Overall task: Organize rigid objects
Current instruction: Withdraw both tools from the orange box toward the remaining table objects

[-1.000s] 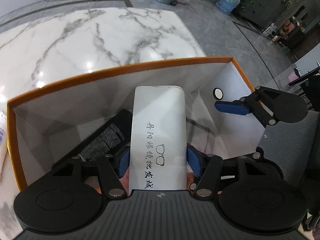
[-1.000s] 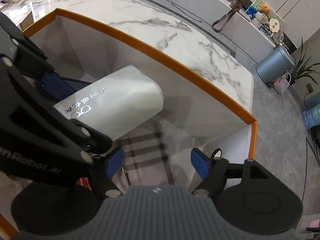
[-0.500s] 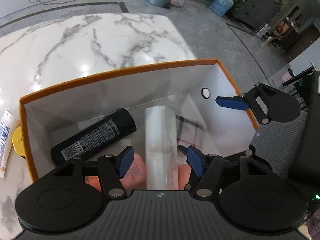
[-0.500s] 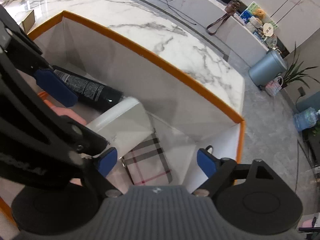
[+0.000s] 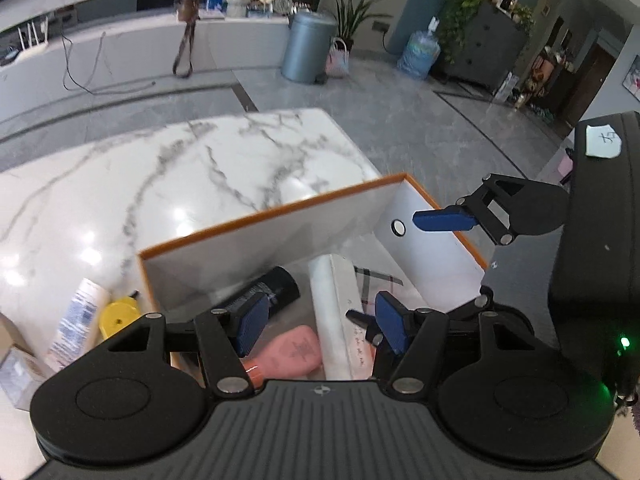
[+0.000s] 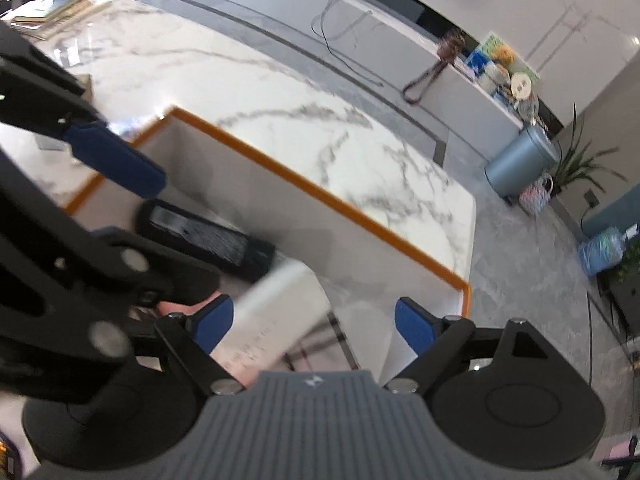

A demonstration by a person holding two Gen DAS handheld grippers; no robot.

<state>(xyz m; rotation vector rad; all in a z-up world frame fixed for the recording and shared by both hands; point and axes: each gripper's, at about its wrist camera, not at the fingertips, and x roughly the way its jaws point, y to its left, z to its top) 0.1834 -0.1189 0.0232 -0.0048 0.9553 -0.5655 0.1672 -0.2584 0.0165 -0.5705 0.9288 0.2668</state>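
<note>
An orange-rimmed white box (image 5: 260, 216) stands on the marble table; it also shows in the right wrist view (image 6: 320, 196). Inside lie a white glasses case (image 5: 336, 312), a black bottle (image 5: 276, 288), a pink case (image 5: 292, 352) and a plaid cloth (image 5: 372, 276). The white case (image 6: 276, 312) and black bottle (image 6: 200, 236) show in the right wrist view too. My left gripper (image 5: 318, 322) is open and empty above the box. My right gripper (image 6: 314, 324) is open and empty over the box's right end; one fingertip (image 5: 444, 220) shows in the left wrist view.
Left of the box on the marble table (image 5: 160, 184) lie a white tube with blue print (image 5: 76, 316) and a yellow round object (image 5: 118, 316). A cardboard box corner (image 5: 12, 364) sits at the far left. The table's right edge drops to a grey floor.
My left gripper let go of the white glasses case, which now lies in the box. Both grippers have risen and drawn back from the box.
</note>
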